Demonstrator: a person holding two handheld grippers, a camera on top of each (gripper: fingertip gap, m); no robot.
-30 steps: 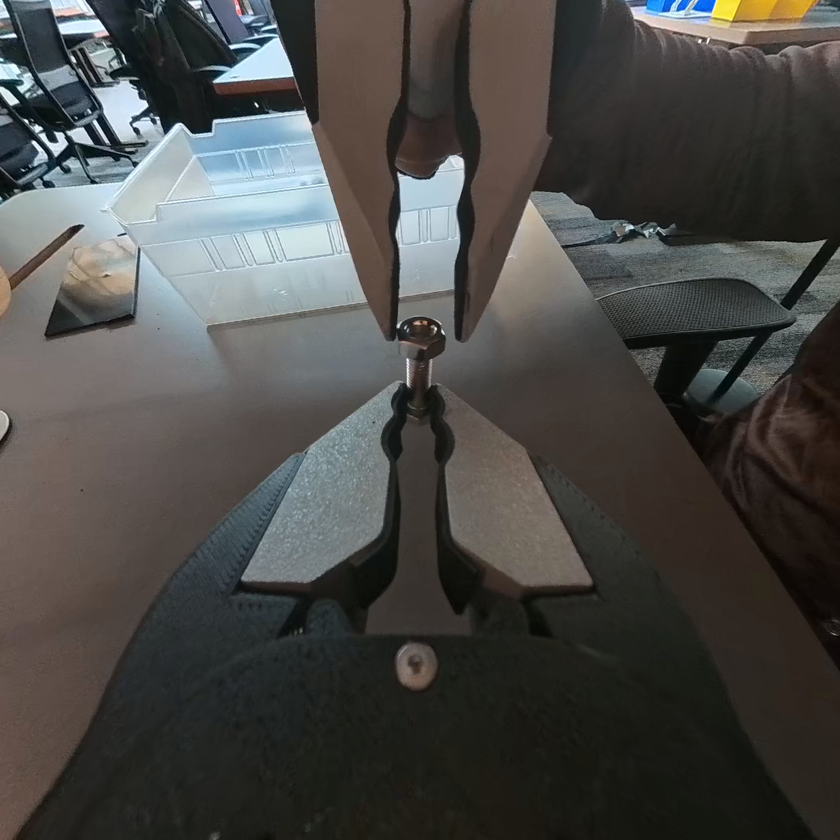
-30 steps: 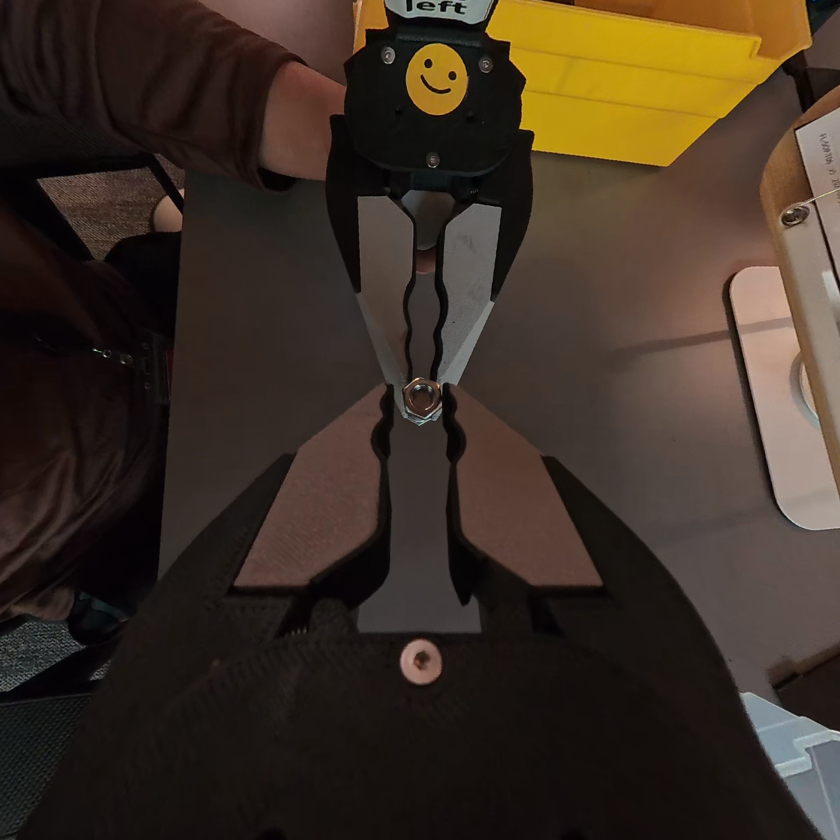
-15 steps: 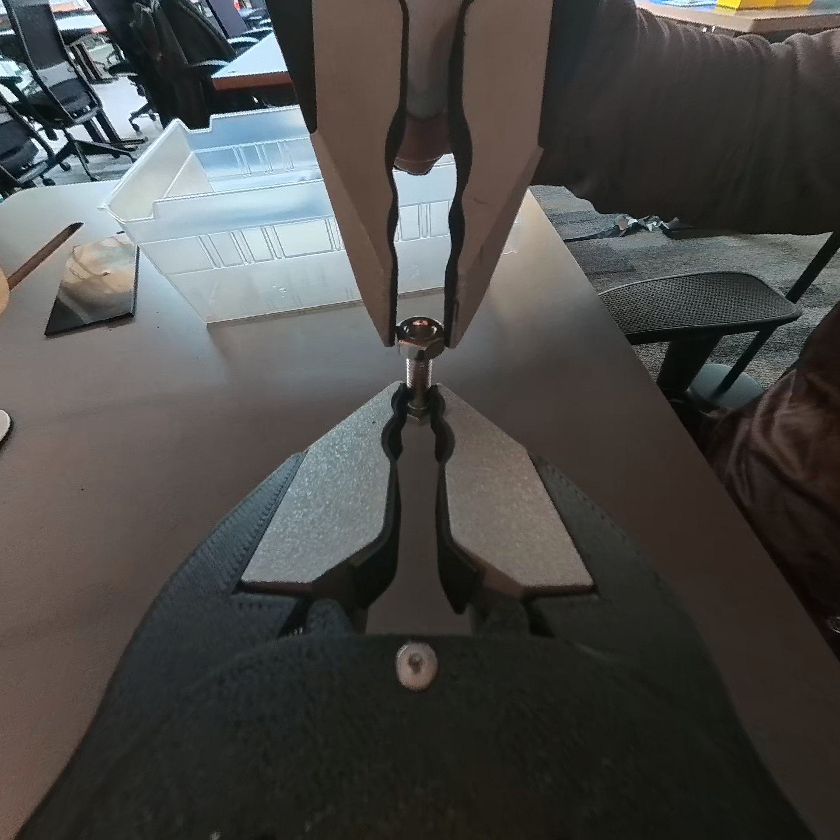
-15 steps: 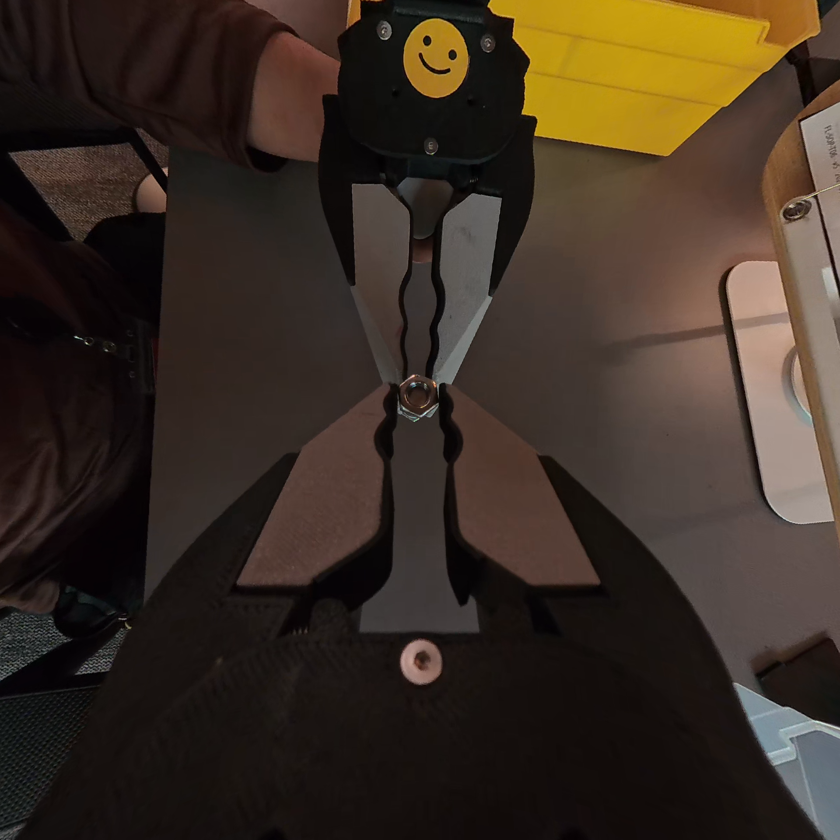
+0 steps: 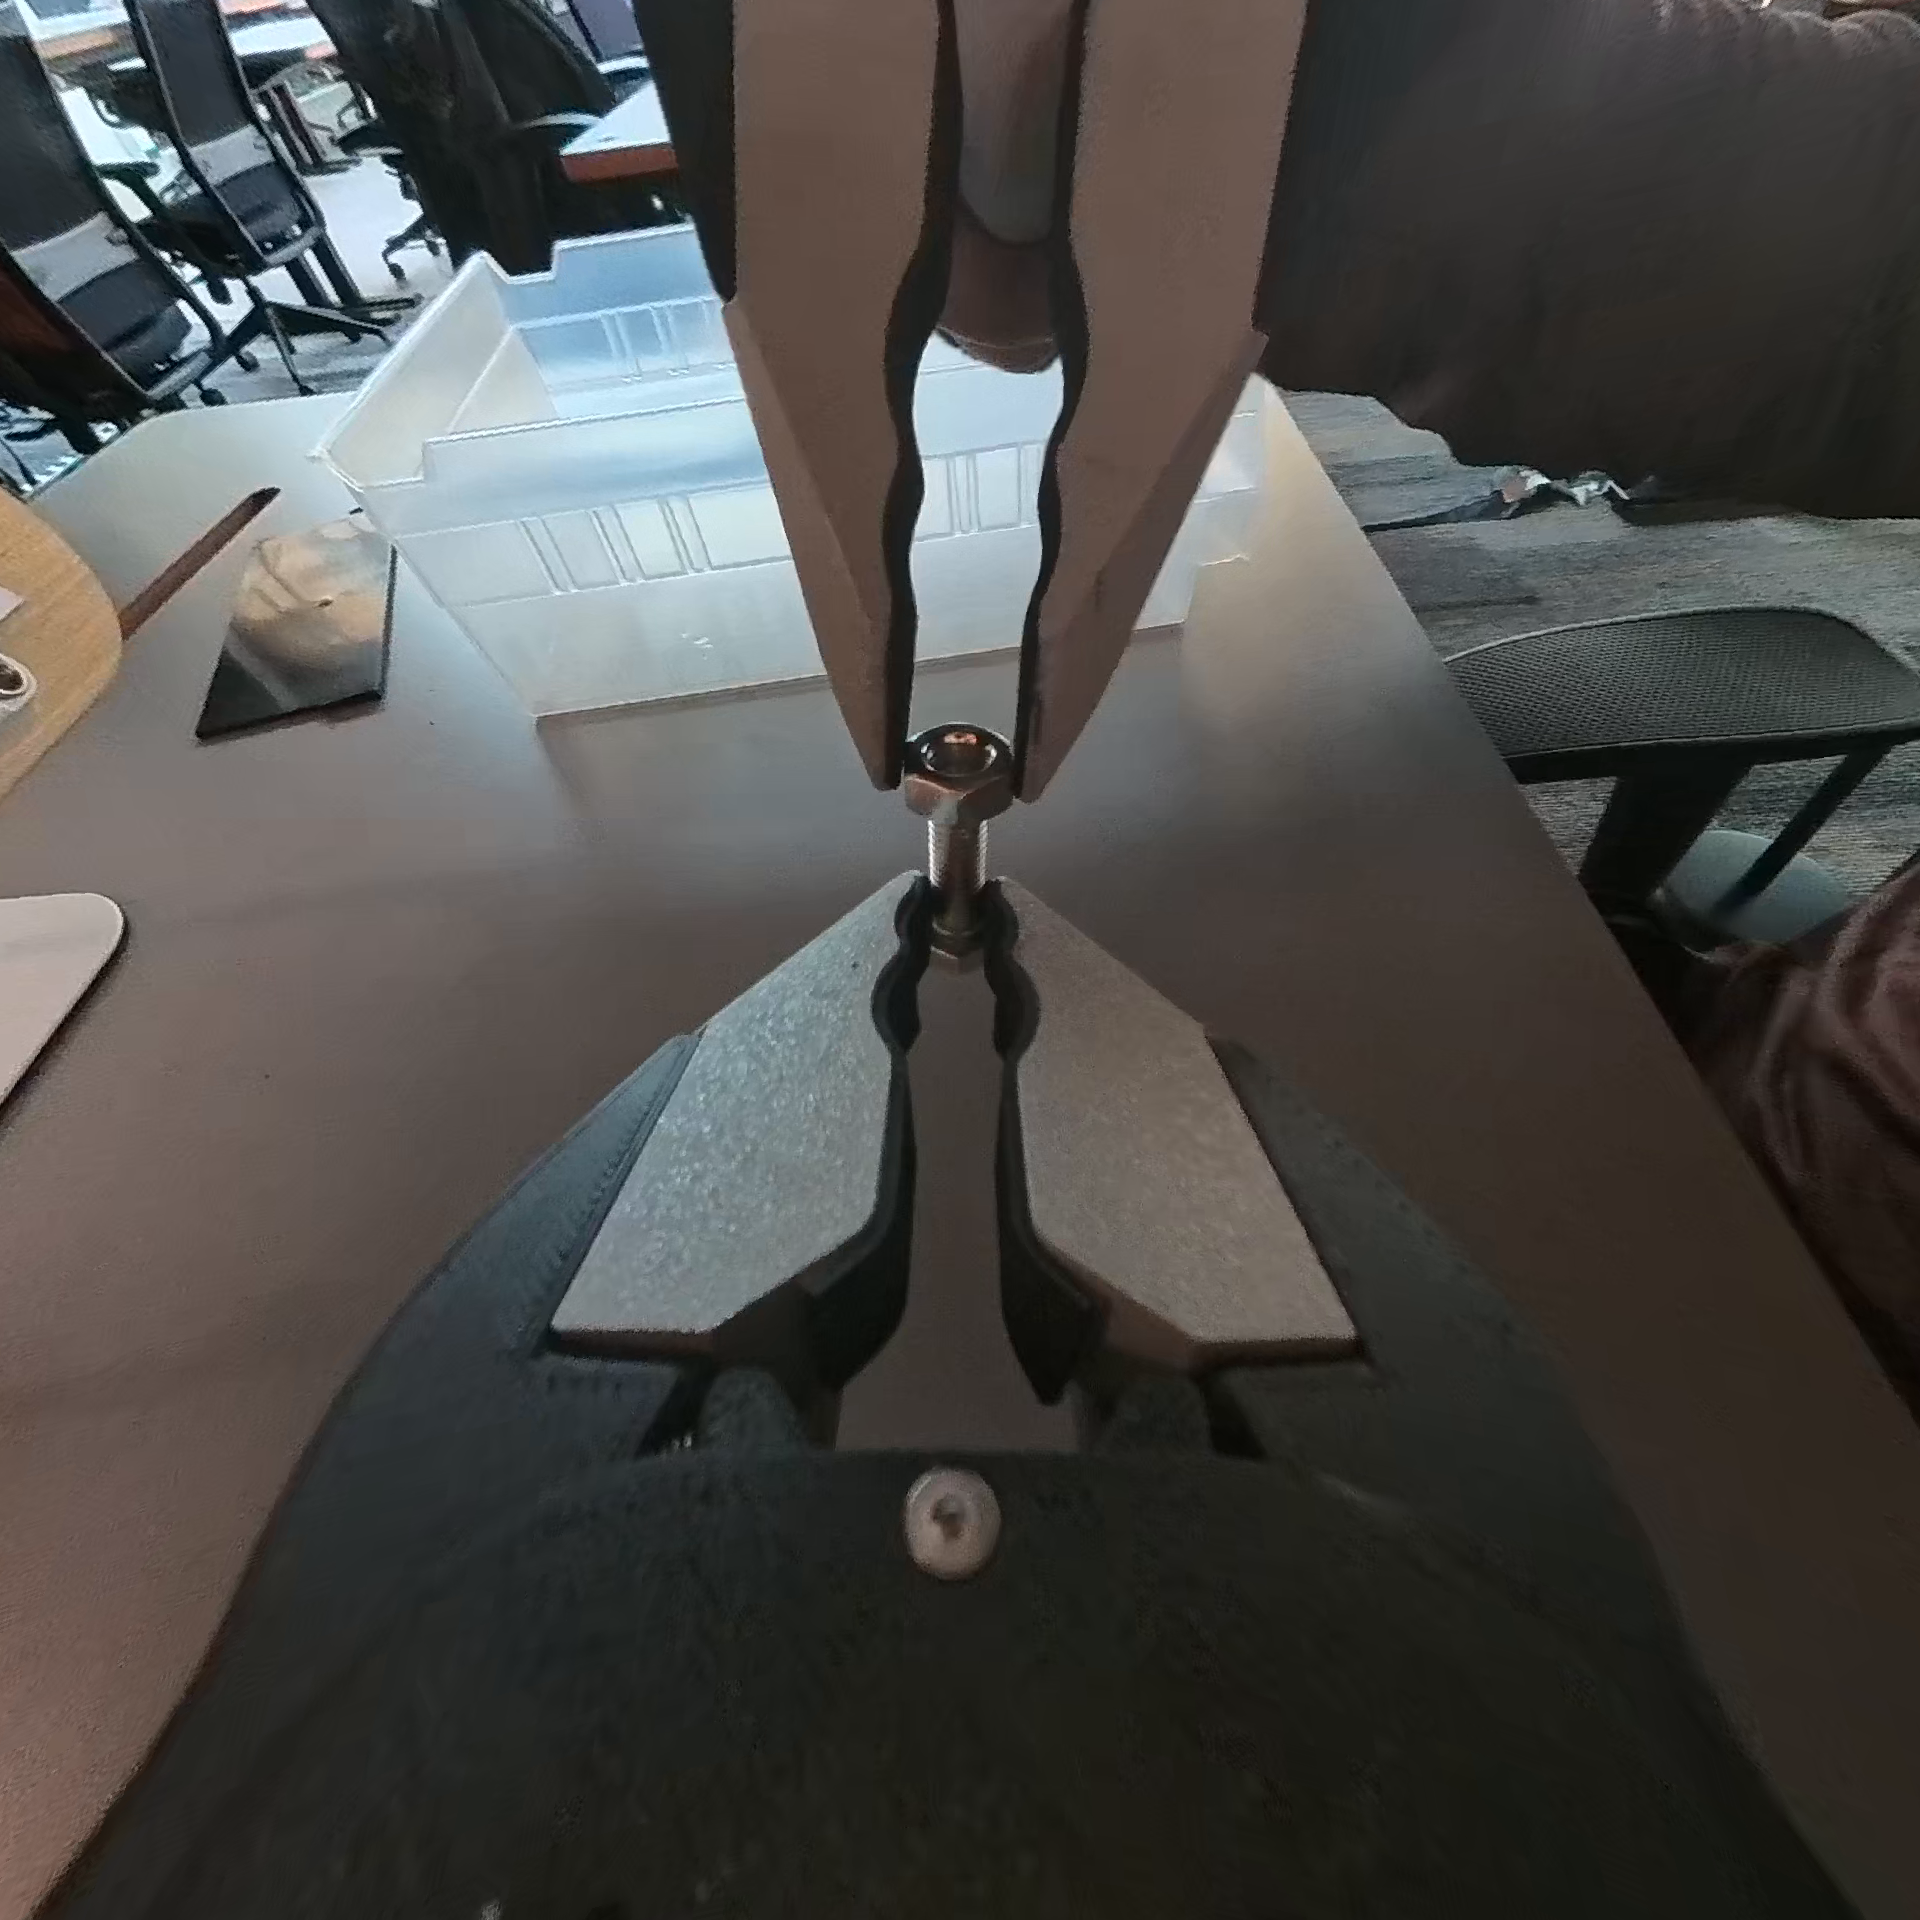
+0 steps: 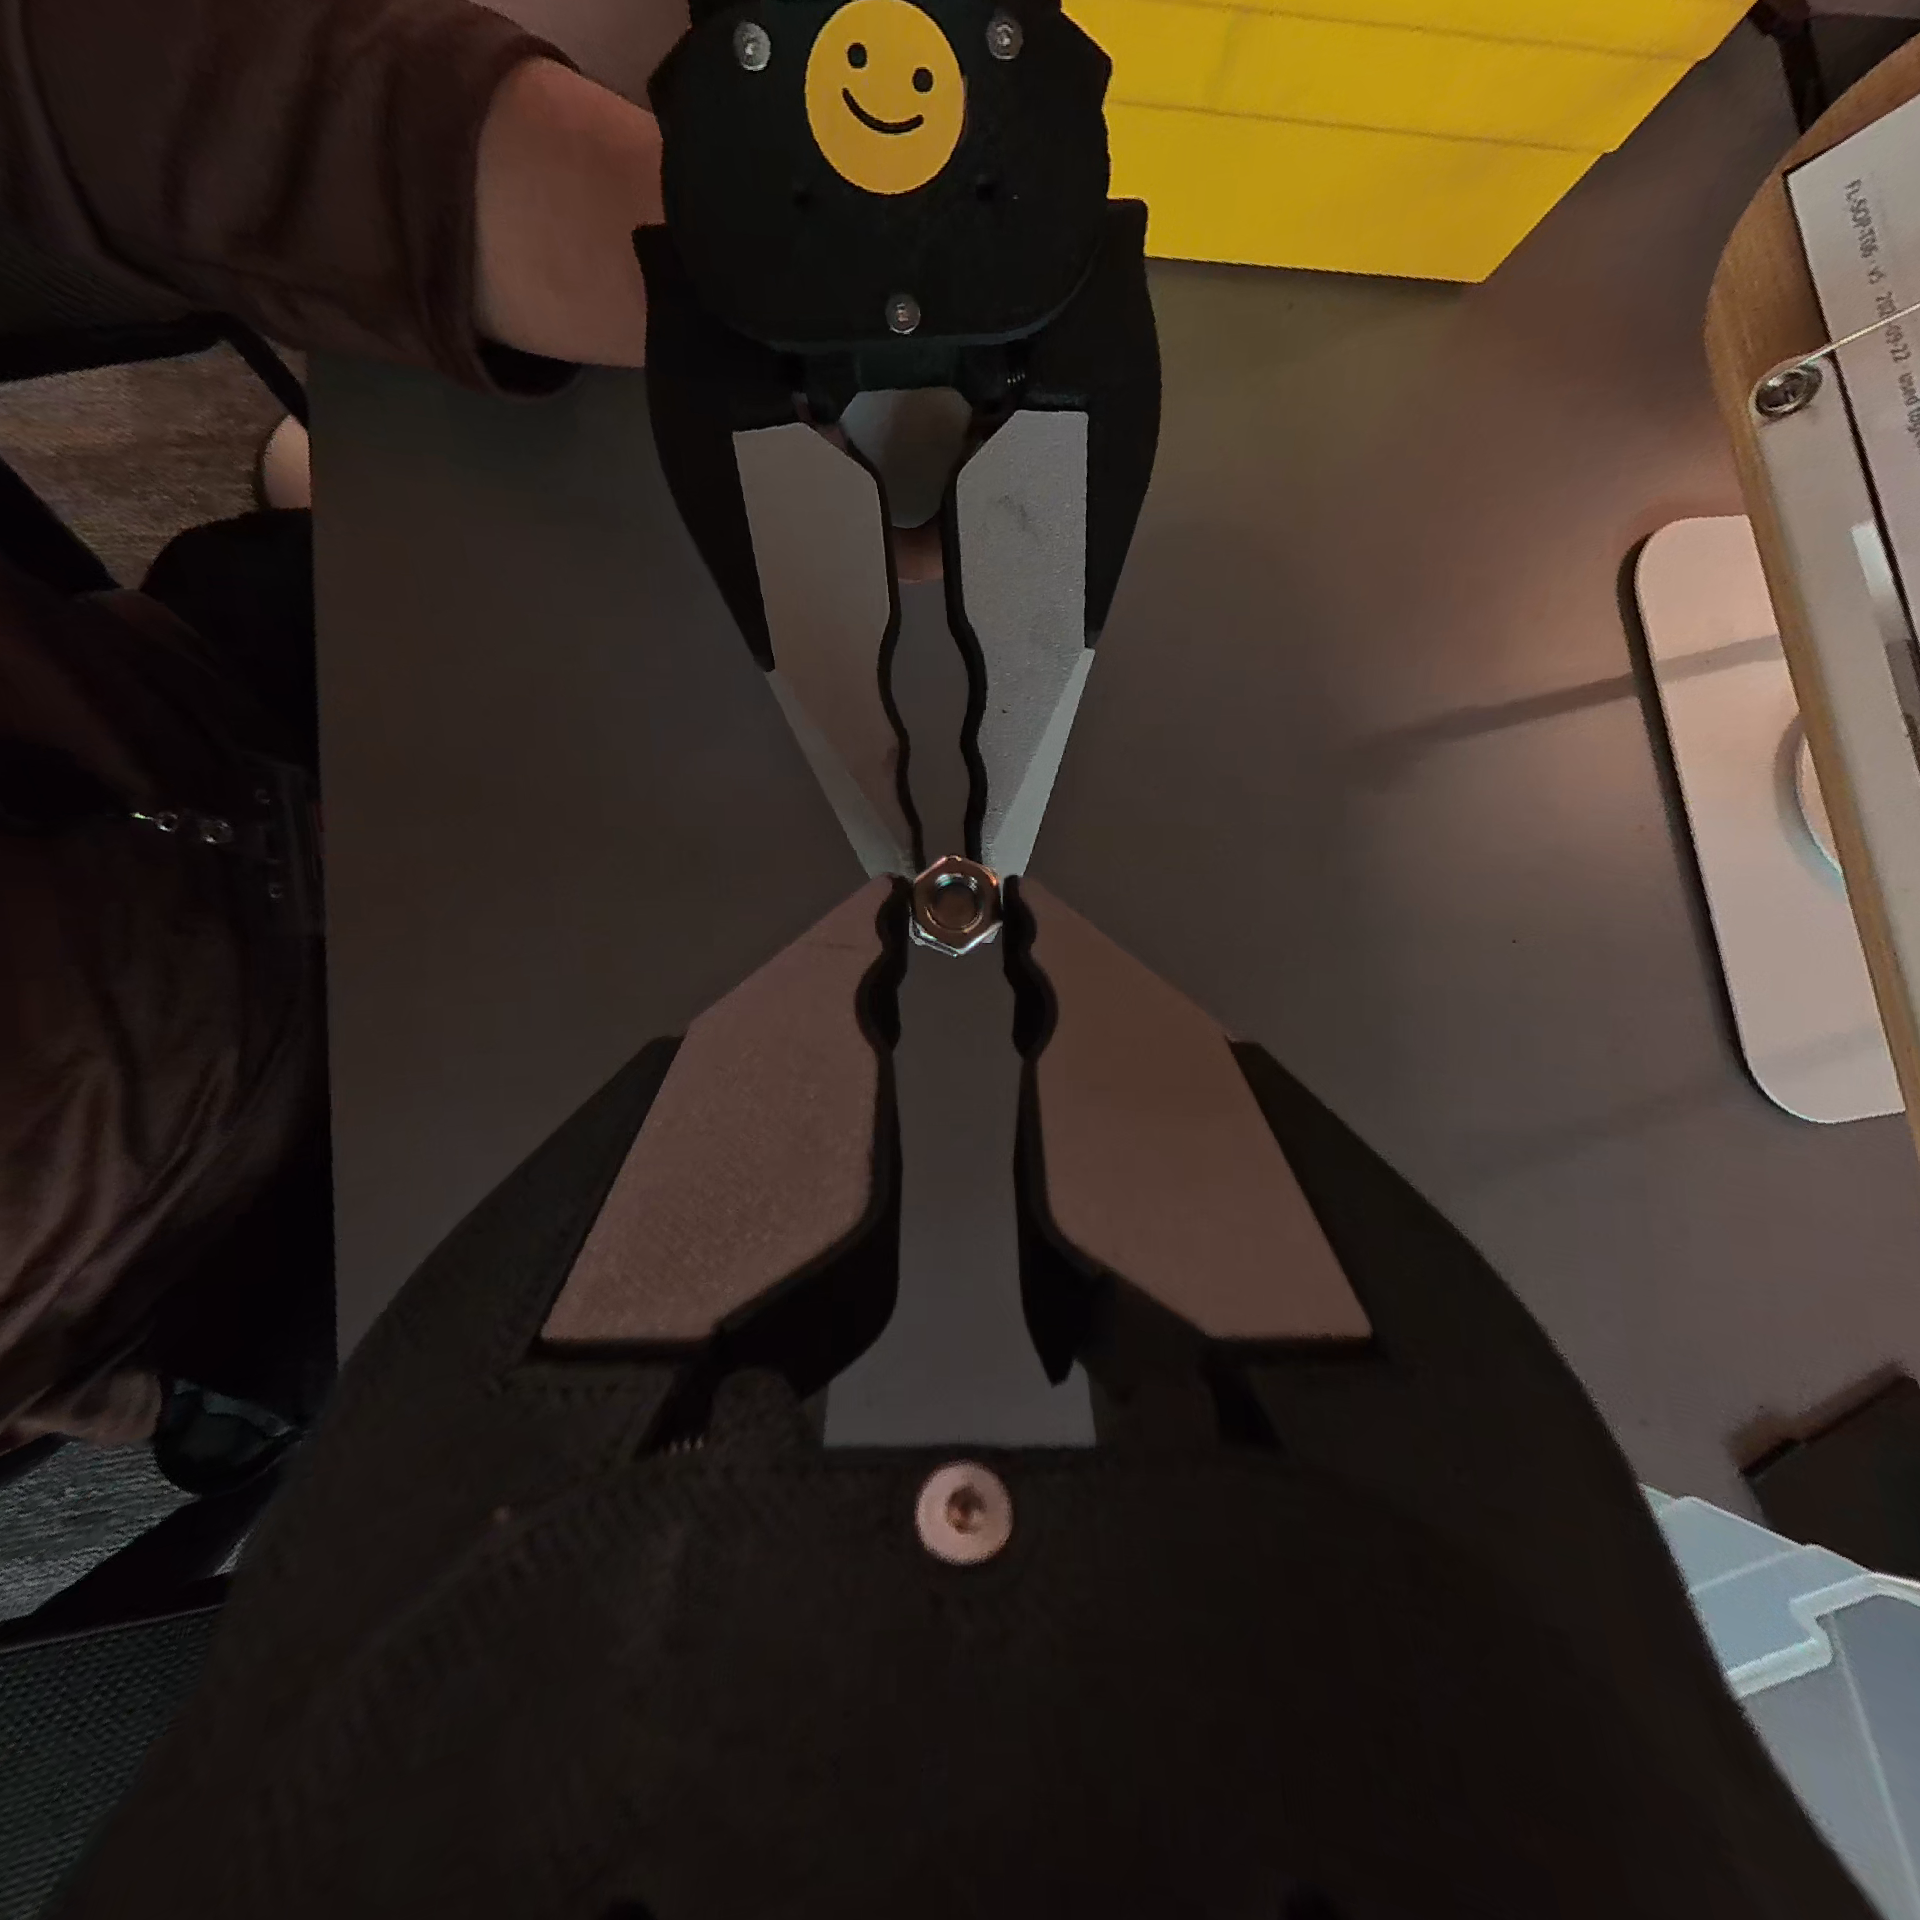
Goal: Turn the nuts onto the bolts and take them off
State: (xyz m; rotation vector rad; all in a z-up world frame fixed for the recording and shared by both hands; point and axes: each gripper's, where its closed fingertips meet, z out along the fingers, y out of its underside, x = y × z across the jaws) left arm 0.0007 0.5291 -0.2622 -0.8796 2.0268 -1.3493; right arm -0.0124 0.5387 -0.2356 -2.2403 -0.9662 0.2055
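Observation:
A steel bolt stands upright above the dark table. My left gripper is shut on its lower end. A hex nut sits on the top of the thread. My right gripper comes down from above, its two fingertips pressed against the nut's sides. In the right wrist view I look down on the nut between my right gripper fingertips. The left gripper, with a yellow smiley disc on its body, points in from the top. The bolt shaft is hidden under the nut there.
A clear plastic bin stands behind the bolt. A black slab lies at the left. A yellow bin is at the far table edge. A wooden board with paper and a white pad lie right. A mesh chair stands beside the table.
The right gripper's fingertips stood slightly wider than the nut a second ago and have closed onto it. The left gripper keeps its hold on the bolt.

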